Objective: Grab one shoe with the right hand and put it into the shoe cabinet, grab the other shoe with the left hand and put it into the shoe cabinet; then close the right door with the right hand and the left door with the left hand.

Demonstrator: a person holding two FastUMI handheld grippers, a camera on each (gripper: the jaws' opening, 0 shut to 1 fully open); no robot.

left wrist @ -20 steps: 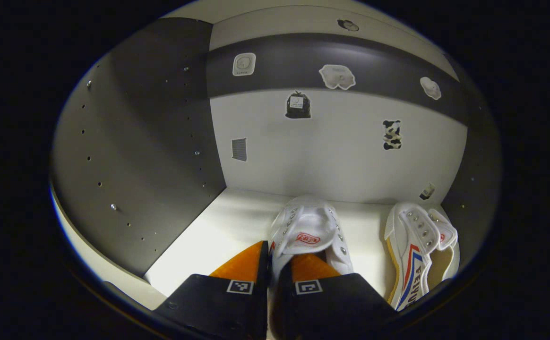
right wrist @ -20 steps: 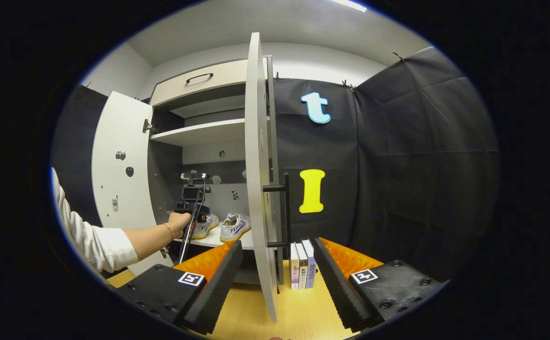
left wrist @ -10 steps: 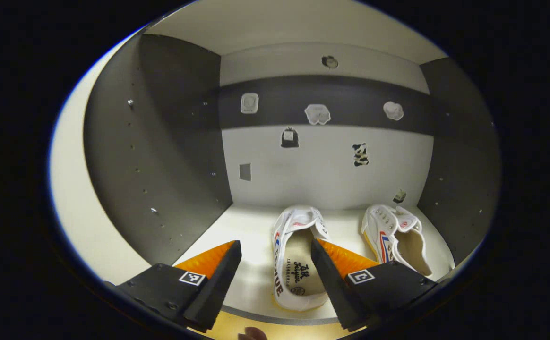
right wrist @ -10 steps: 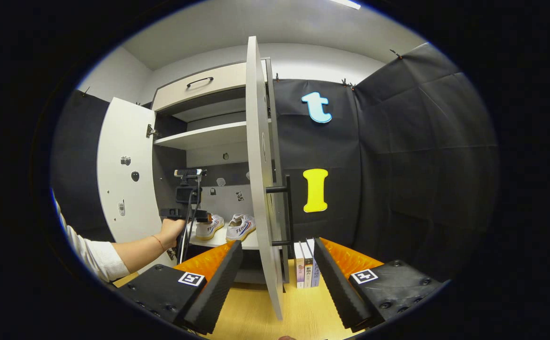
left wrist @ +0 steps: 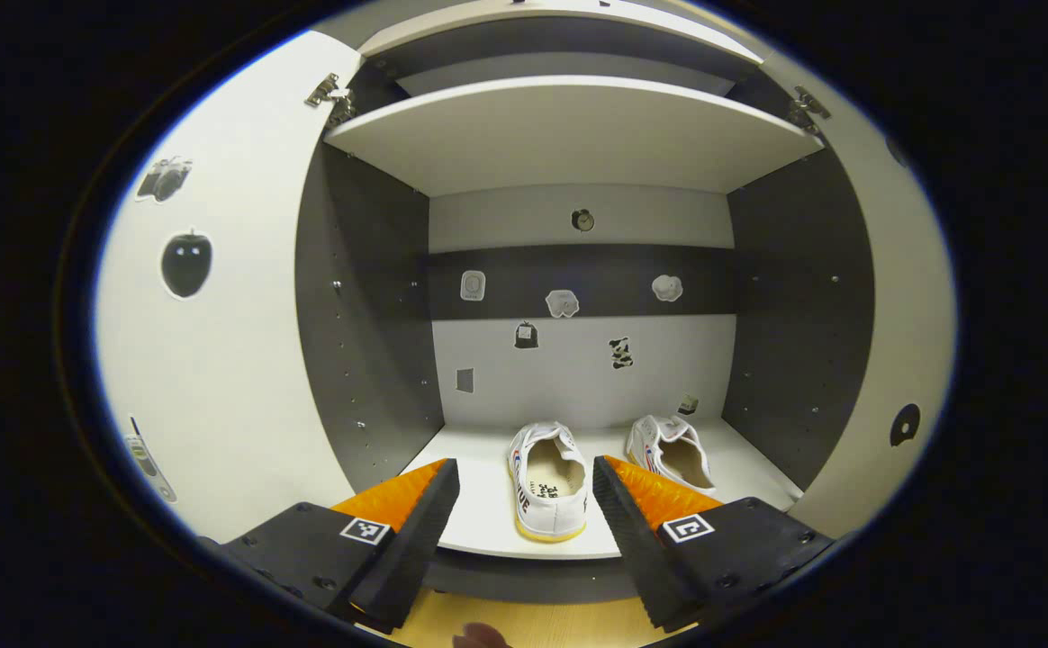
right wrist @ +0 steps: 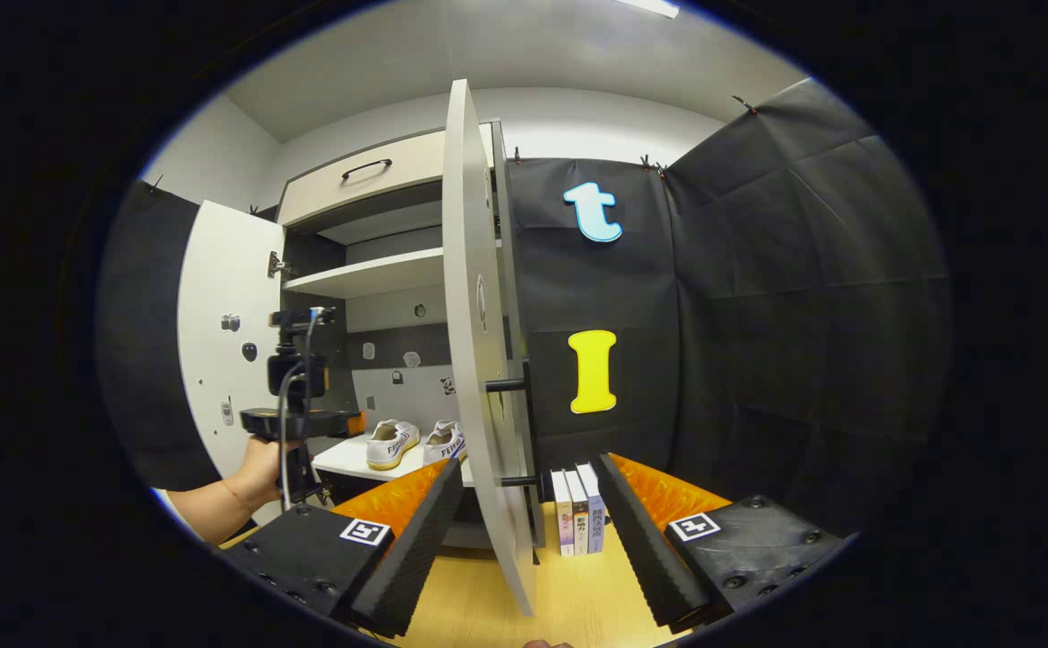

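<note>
Two white shoes stand side by side on the cabinet's lower shelf (left wrist: 479, 531), heels toward me: one (left wrist: 548, 481) in the middle, the other (left wrist: 671, 449) to its right. My left gripper (left wrist: 524, 504) hangs open in front of the shelf, apart from both shoes. In the right gripper view the same shoes (right wrist: 392, 443) (right wrist: 445, 440) sit inside the cabinet. My right gripper (right wrist: 524, 504) is open and empty, with the edge of the open right door (right wrist: 479, 360) between its fingers farther off. The left door (right wrist: 222, 333) stands open; a hand holds the left gripper (right wrist: 344, 421) before it.
The right door carries a dark bar handle (right wrist: 524, 423). Three books (right wrist: 576, 511) stand upright on the wooden floor (right wrist: 569, 594) beside the cabinet. An upper shelf (left wrist: 569, 135) spans the cabinet. Stickers dot the back wall and doors. A drawer with a handle (right wrist: 366, 167) tops the cabinet.
My left gripper opened, let go of the middle shoe and drew back out of the cabinet. The right gripper stayed open and shifted slightly.
</note>
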